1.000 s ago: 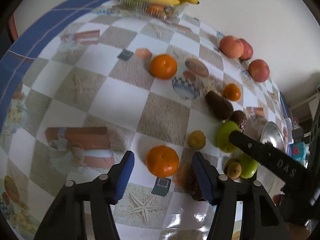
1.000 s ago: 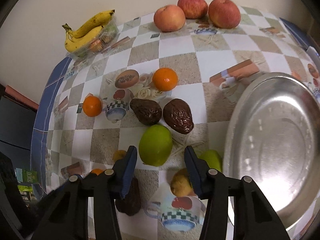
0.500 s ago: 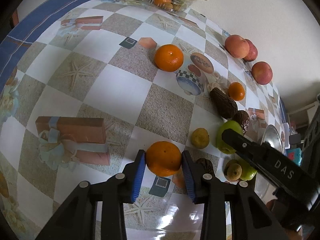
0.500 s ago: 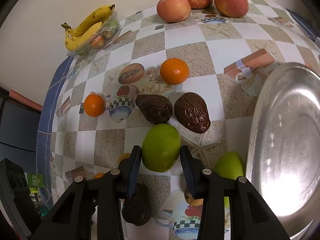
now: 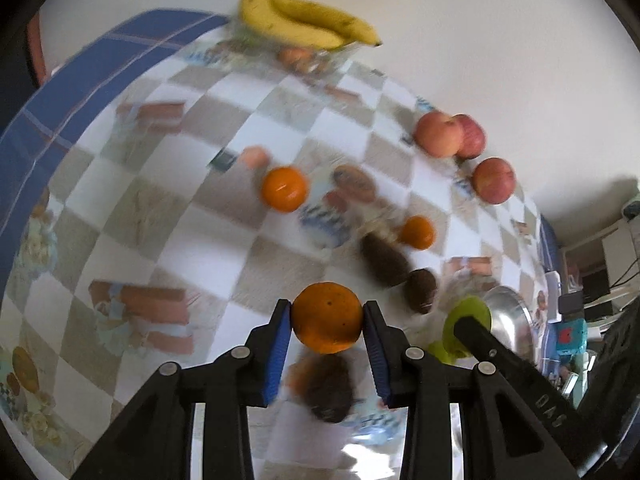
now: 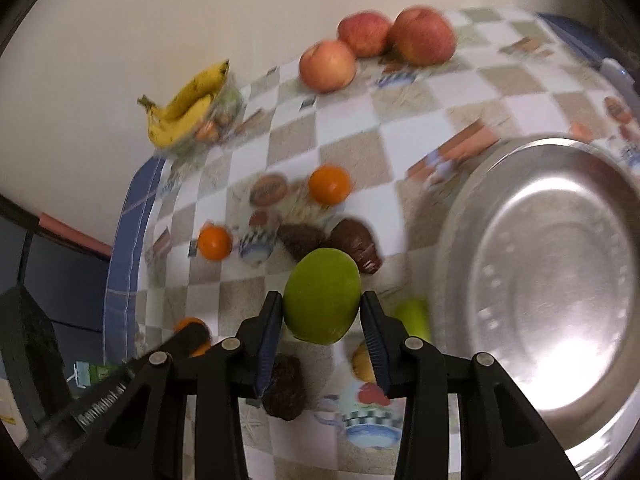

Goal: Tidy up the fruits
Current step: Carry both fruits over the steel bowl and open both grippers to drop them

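orange gripped, left | green fruit gripped, right | metal bowl beside

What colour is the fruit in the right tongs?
Green. The right tongs are shut on a green fruit, clearest in the right wrist view.

The metal basin at the right of the frame is shiny and brushed-looking. The checked tablecloth looks glossy, like plastic. The avocado at centre has rough, dark, bumpy skin; the green mango is smooth and matt.
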